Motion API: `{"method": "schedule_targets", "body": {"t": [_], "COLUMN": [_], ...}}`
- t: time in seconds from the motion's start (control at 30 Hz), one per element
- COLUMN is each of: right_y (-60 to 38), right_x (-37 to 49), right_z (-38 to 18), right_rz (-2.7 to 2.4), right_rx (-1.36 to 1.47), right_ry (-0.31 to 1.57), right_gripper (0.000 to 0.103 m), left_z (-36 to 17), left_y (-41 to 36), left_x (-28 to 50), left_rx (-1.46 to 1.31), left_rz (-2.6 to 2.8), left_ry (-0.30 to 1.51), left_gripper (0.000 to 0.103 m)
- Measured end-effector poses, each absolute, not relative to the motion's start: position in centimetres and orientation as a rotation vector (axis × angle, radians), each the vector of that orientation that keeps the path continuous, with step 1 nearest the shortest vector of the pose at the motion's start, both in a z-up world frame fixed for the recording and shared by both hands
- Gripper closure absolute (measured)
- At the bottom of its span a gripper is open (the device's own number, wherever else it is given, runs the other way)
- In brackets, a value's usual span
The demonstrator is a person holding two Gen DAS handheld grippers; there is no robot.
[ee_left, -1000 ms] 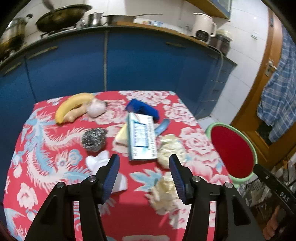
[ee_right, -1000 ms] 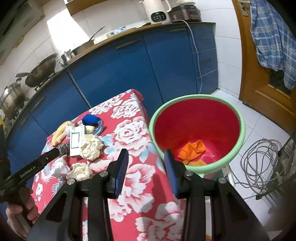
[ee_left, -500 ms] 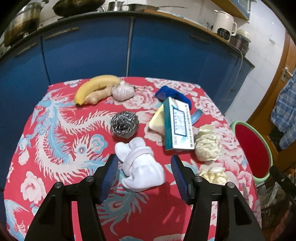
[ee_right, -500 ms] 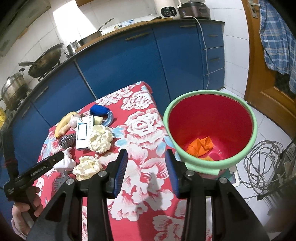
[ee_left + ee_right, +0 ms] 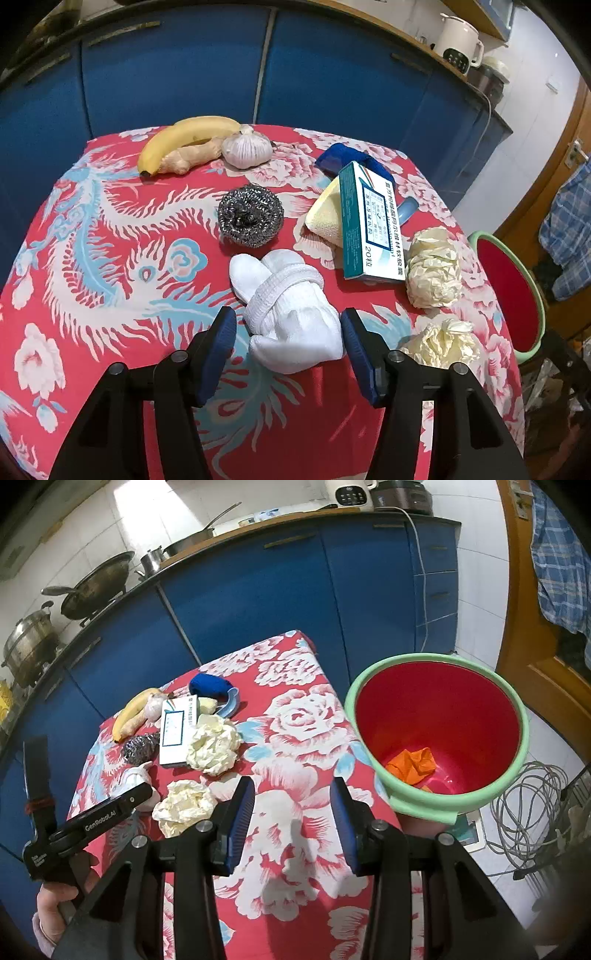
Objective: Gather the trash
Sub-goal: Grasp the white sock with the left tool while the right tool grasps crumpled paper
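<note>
Trash: white bundle (image 5: 291, 314), table (image 5: 110, 258) centre, between the closing fingers of the left gripper (image 5: 288, 345), pads not yet touching; two paper wads (image 5: 434, 271) by the right edge; bin (image 5: 515, 720) beside that edge. Right gripper (image 5: 291, 821) spread, empty

On the cloth: two crumpled paper wads (image 5: 434, 266) (image 5: 445, 341); one banana (image 5: 184, 138); one garlic bulb (image 5: 246, 147); one steel scourer (image 5: 250, 215); one box (image 5: 369, 225); one rolled sock pair (image 5: 291, 325); at right, one bucket (image 5: 515, 716).
</note>
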State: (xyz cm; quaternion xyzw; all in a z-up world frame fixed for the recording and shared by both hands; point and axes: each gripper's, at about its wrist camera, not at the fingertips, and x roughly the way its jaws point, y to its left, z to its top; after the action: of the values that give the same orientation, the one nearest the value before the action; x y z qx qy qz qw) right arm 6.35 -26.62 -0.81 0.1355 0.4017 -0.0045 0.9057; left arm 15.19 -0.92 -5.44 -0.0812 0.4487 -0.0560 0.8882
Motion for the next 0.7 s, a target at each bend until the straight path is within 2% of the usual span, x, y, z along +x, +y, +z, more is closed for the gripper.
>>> {"method": "schedule_targets", "body": {"t": [0.17,0.27,0.63,0.7], "right_y": [-25.6,-24.9,-21.5,-20.7], "right_x": [6.6,6.8,7.9,8.3], "right_z": [-1.0,-1.1,-1.8,-2.0], "right_rz": [0.012,0.028,0.112,0.128], "right_rx": [0.270,0.263,0.251,0.246], "right_ry": [0.840,0.845,0.872,0.879], "right_gripper": [0.059,0.059,0.058,0.054], "left_z": [-5.4,-5.3,-3.3,-3.1], "left_y": [-0.6,-0.1,2.0,2.4], "left_x": [15.1,14.9,13.3,13.0], "left_rx": [-0.187,-0.204,-0.221,-0.226], "left_rz": [-0.138,-0.144,-0.111,-0.107], "left_ry": [0.924,0.919,0.853,0.847], "left_gripper": [0.066,0.072,0.073,0.073]}}
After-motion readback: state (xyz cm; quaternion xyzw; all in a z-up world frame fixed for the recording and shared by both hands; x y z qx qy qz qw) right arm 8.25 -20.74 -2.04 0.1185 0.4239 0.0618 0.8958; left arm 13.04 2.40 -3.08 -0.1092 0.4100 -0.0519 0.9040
